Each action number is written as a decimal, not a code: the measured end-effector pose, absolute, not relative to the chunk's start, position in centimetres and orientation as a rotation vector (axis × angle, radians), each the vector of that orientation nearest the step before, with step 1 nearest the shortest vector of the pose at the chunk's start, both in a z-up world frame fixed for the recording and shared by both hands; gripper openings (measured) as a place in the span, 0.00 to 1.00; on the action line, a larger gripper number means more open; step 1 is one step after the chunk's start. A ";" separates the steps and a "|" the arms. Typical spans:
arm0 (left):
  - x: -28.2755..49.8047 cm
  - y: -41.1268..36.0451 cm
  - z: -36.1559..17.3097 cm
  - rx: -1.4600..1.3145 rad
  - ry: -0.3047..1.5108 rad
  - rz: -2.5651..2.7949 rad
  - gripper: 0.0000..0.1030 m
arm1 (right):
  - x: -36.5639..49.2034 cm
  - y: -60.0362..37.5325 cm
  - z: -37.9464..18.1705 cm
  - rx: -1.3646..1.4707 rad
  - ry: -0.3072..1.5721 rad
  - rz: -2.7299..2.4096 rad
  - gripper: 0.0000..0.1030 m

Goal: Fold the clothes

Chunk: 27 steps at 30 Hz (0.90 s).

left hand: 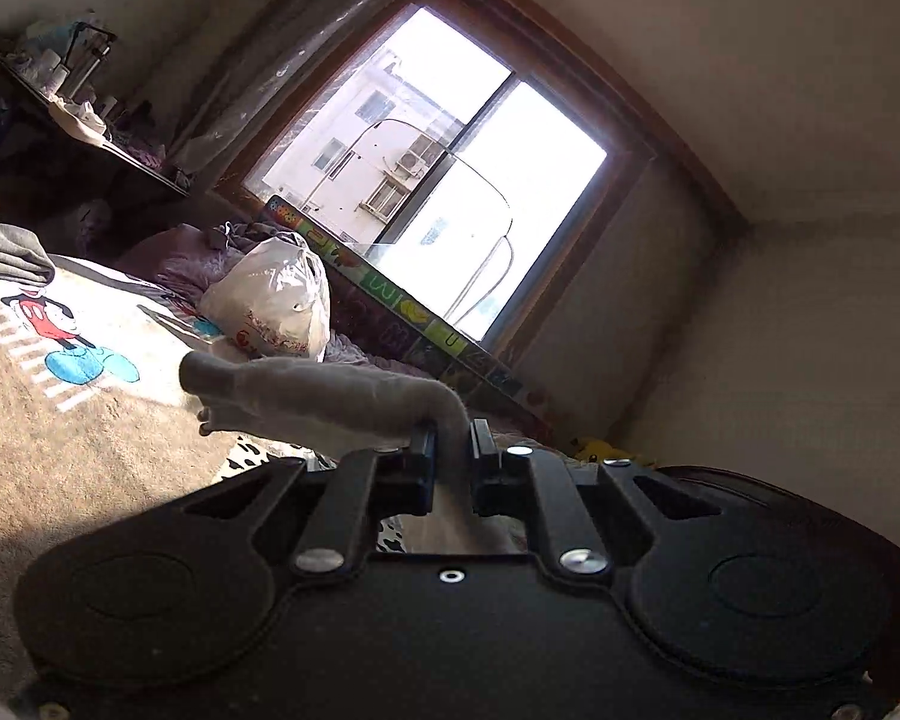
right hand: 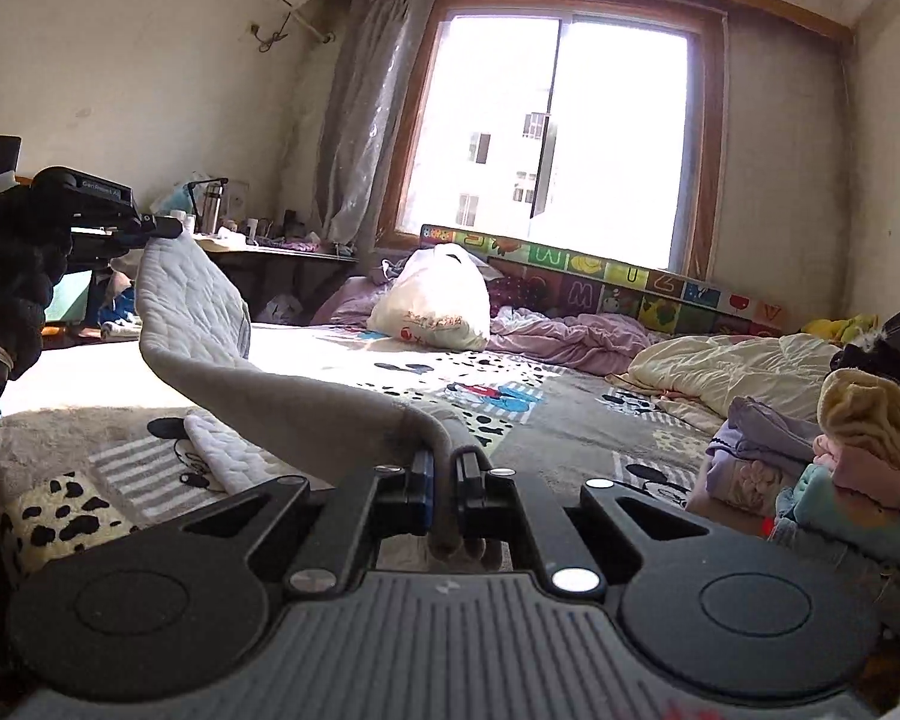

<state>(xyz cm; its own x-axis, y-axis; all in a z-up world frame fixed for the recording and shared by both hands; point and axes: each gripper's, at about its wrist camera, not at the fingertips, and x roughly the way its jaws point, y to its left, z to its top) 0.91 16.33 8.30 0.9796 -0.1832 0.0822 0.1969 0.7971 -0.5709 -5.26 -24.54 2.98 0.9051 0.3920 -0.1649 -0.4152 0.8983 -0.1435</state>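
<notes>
While one grey garment (right hand: 258, 396) hangs, two grippers, left gripper (left hand: 453, 441), right gripper (right hand: 444, 468), clamped.

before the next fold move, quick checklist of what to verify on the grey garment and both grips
1. Right gripper shut on the grey garment: ok.
2. Left gripper shut on the garment: ok.
3. Garment lifted off the blanket between the grips: partly, one end trails on it; not ok.
4. Garment flat, no twist: not ok, it curls.
5. Landing spot free of the white bag and folded pile: ok.
6. Layers pinched: cannot tell.
</notes>
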 end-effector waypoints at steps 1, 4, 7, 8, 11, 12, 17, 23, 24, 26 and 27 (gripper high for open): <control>0.7 16.1 8.9 -0.612 -0.034 -0.211 0.08 | -5.6 -25.1 3.5 -0.153 0.126 0.426 0.08; 1.6 15.6 9.8 -0.613 -0.033 -0.222 0.08 | -5.7 -26.5 4.8 -0.085 0.126 0.443 0.07; 5.1 14.6 9.3 -0.595 0.056 -0.200 0.08 | -3.8 -27.6 4.3 -0.002 0.197 0.465 0.08; 6.6 14.3 9.0 -0.596 0.093 -0.194 0.08 | -2.9 -28.0 4.0 0.032 0.220 0.470 0.08; 11.9 13.4 8.2 -0.612 0.179 -0.192 0.07 | 1.5 -29.6 2.3 0.150 0.322 0.460 0.08; 14.3 13.0 7.8 -0.621 0.216 -0.193 0.08 | 3.3 -30.3 1.5 0.214 0.355 0.445 0.08; 19.6 11.3 4.3 -0.512 0.380 -0.146 0.60 | 13.3 -33.7 -4.8 0.524 0.604 0.240 0.13; 13.0 15.4 -2.1 -0.477 0.405 0.023 0.60 | 11.8 -34.2 -9.2 0.543 0.603 0.153 0.60; 11.8 16.4 -3.2 -0.505 0.411 0.065 0.60 | 10.5 -34.3 -9.9 0.540 0.589 0.158 0.65; 10.4 18.7 -5.0 -0.593 0.438 0.145 0.61 | 8.5 -34.8 -11.3 0.589 0.596 0.156 0.65; 10.4 19.3 -5.4 -0.616 0.450 0.161 0.61 | 8.0 -35.0 -11.8 0.624 0.604 0.158 0.64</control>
